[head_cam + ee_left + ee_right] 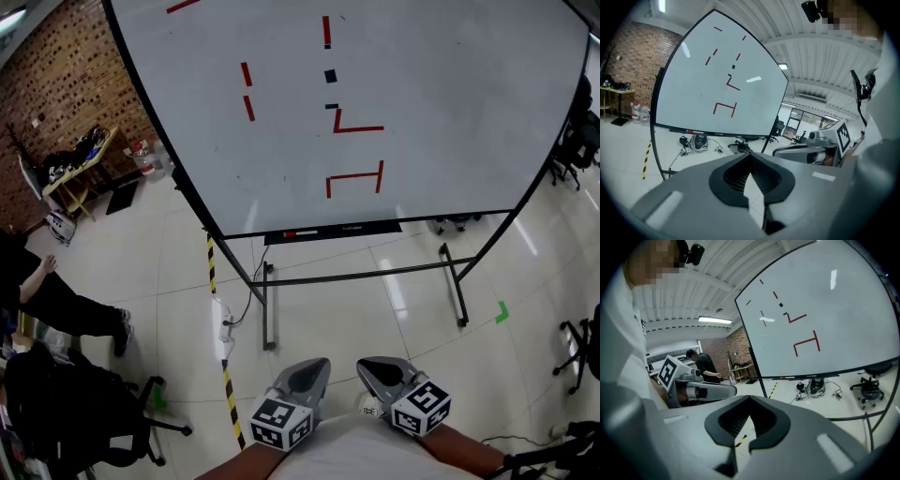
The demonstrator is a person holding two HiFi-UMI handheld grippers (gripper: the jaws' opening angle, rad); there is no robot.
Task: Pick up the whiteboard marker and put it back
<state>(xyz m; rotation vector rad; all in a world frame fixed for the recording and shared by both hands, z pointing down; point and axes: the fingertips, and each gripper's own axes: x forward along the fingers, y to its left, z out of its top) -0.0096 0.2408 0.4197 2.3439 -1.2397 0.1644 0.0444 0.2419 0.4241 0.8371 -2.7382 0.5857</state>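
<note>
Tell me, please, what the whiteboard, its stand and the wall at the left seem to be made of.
Whiteboard: glossy white coated panel, perhaps melamine or painted steel; ceiling lights reflect in it. Stand: dark painted metal tubing, by its thin straight bars. Wall: bare red brick, matte, with visible joints.

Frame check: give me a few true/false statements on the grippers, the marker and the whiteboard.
1. The left gripper and the right gripper hold nothing. True.
2. The marker is clamped in the right gripper. False: it lies on the tray under the whiteboard.
3. The whiteboard carries red strokes. True.
4. The whiteboard lies flat on the floor. False: it stands upright on a black frame.
</note>
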